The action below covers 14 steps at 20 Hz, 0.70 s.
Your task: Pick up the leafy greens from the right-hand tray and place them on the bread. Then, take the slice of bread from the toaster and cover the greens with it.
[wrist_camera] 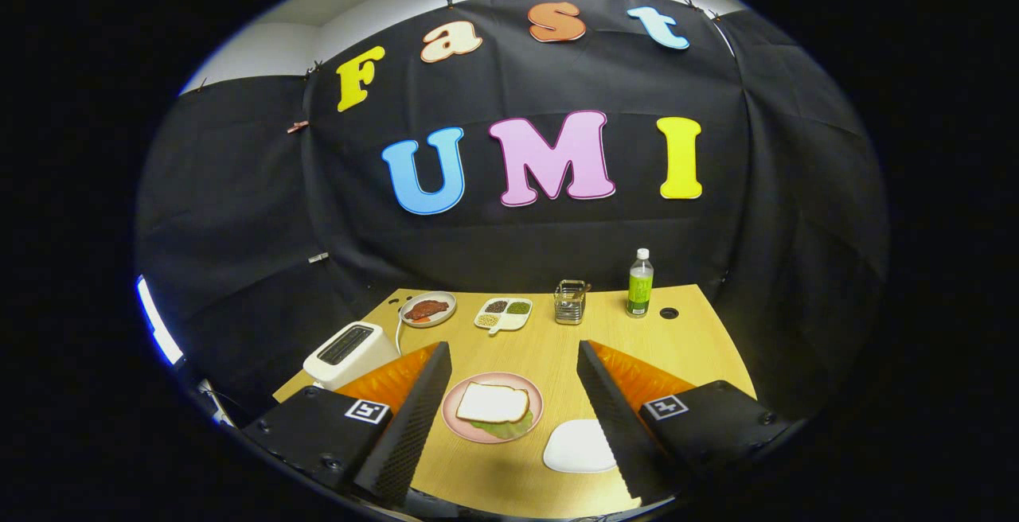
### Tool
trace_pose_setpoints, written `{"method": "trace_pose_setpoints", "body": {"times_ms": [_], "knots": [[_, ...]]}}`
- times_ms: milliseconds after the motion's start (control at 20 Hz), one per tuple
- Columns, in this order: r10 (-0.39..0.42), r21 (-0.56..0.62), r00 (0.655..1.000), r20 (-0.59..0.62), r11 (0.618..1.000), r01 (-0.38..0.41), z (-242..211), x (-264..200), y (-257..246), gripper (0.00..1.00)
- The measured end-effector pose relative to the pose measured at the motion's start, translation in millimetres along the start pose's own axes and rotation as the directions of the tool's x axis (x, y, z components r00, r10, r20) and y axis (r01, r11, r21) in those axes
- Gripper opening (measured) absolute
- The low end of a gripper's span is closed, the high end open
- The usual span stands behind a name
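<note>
Hovering above the table (700, 331), the gripper (514, 410) is held with its fingers spread wide apart and nothing between them but open air.

Item 1: pink plate (535, 418), between the fingers and just ahead of them. A slice of bread (492, 403) lies on top; leafy greens (501, 429) show under its near edge, at roughly 6 o'clock of the slice. Whether a second slice lies beneath cannot be told. The stack is judged to be already assembled.

Item 2: white tray (577, 447), at 4 o'clock of the plate, touching or just beside the right finger. No greens are seen on it.

Item 3: toaster (350, 353), at 10 o'clock of the plate, beyond the left finger. Its slots look dark; bread inside cannot be confirmed.

Item 4: further things, well apart at 12 o'clock: a small plate of meat (427, 309), a divided dish (503, 313), a wire holder (570, 302), a green bottle (639, 283).

Risks, as judged:
- The top slice could be knocked askew if the fingers were lowered or swung across the plate; the greens would be dragged out with it.
- The tray could be pushed off the near table edge by the right finger, so close is it.
- The toaster could be clipped by the left finger on a sideways withdrawal.
</note>
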<state>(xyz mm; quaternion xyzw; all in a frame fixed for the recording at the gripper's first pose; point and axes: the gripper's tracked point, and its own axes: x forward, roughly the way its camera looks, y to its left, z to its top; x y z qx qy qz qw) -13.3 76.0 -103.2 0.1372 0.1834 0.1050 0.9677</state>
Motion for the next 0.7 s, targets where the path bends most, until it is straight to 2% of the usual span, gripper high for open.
{"method": "trace_pose_setpoints", "body": {"times_ms": [400, 700], "knots": [[0.046, -0.028, 0.999, 0.021, 0.999, -0.045, 7.7, -5.3, -7.8, 0.99], [0.048, -0.021, 0.999, 0.013, 0.999, -0.048, 7.2, -5.5, -17.2, 0.99]]}}
